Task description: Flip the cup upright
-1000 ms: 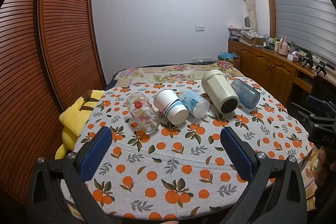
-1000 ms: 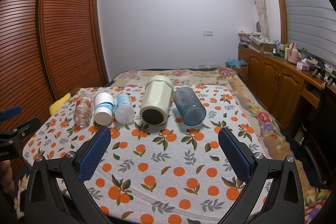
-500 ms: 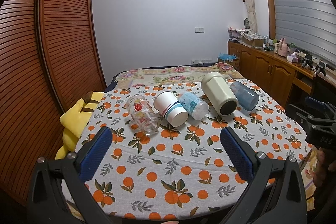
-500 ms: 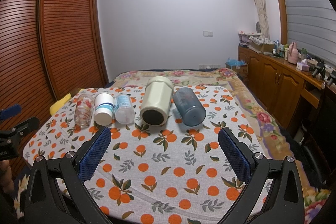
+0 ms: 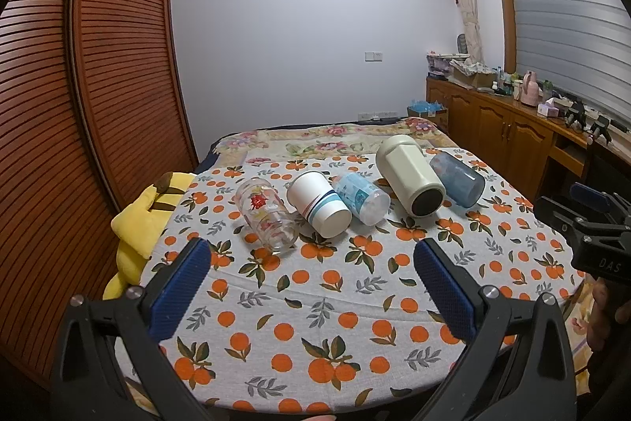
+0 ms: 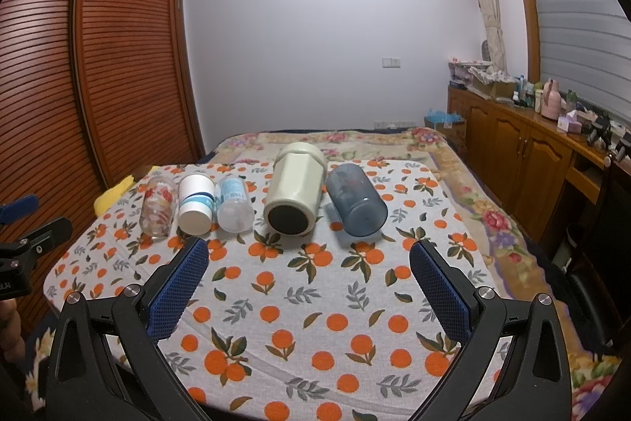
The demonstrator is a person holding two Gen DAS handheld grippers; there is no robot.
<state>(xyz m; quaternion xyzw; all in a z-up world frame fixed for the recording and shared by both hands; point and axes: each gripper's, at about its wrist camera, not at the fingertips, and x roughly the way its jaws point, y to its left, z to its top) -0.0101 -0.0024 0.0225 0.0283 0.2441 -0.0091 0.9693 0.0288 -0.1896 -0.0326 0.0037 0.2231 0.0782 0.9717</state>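
Observation:
Several cups lie on their sides in a row on the orange-print cloth: a clear glass with red print (image 5: 266, 215) (image 6: 158, 205), a white cup with blue stripes (image 5: 319, 203) (image 6: 195, 203), a light blue plastic cup (image 5: 361, 197) (image 6: 234, 202), a big cream cup (image 5: 410, 180) (image 6: 294, 194) and a dark blue translucent cup (image 5: 457, 179) (image 6: 356, 198). My left gripper (image 5: 311, 259) is open and empty, short of the glass and white cup. My right gripper (image 6: 308, 257) is open and empty, short of the cream cup.
The table (image 6: 299, 306) stands against a floral bed (image 6: 347, 141). A yellow plush toy (image 5: 144, 223) lies at the table's left edge. A slatted wooden wardrobe (image 5: 86, 97) stands left, a wooden cabinet (image 6: 524, 152) right. The other gripper shows at each view's edge.
The left gripper's view has drawn back and risen slightly, so the cups sit a little higher and smaller. The right gripper has barely moved. Both stay open.

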